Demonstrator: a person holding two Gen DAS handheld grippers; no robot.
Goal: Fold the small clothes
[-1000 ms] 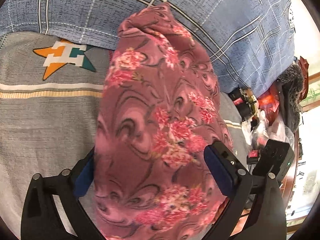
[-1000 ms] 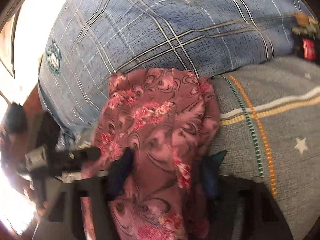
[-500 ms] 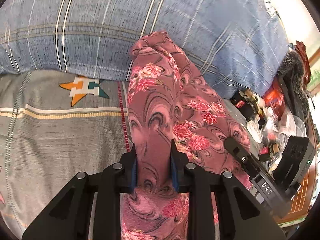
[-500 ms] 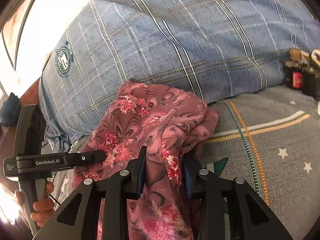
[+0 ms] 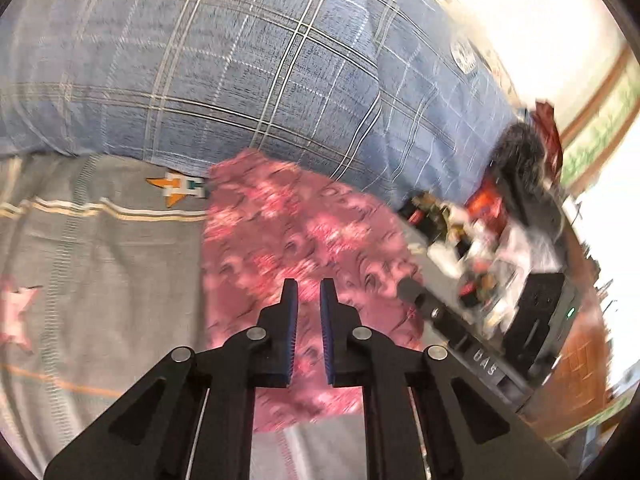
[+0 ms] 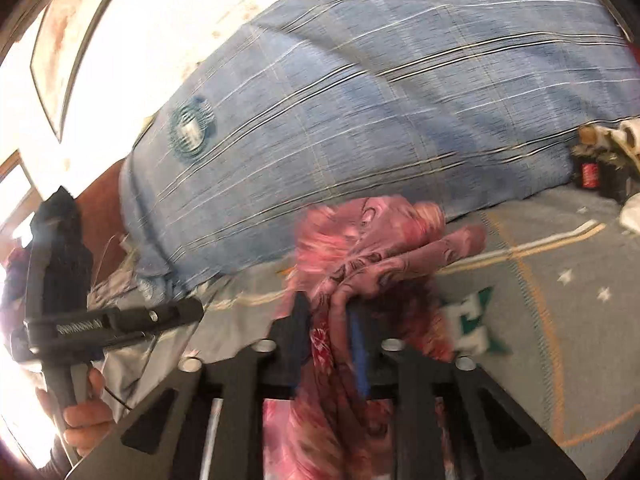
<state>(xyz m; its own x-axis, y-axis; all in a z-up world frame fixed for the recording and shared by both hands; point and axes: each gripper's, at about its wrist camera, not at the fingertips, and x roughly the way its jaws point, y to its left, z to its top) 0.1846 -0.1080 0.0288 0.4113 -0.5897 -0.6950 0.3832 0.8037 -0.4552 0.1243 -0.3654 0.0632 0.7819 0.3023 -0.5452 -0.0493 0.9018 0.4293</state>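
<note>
One pink floral garment (image 5: 296, 236) lies on the grey bedsheet (image 5: 100, 264), its far edge against one blue plaid pillow (image 5: 248, 80). Two grippers work at its near edge. The left gripper (image 5: 308, 292) is closing, nearly together, cloth seemingly behind it. The right gripper (image 6: 328, 316) is closing, pinching a fold.

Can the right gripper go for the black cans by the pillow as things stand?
Probably not: the right gripper is closing on the pink floral garment, so it isn't free. The cans sit unobstructed across the bedsheet.
</note>
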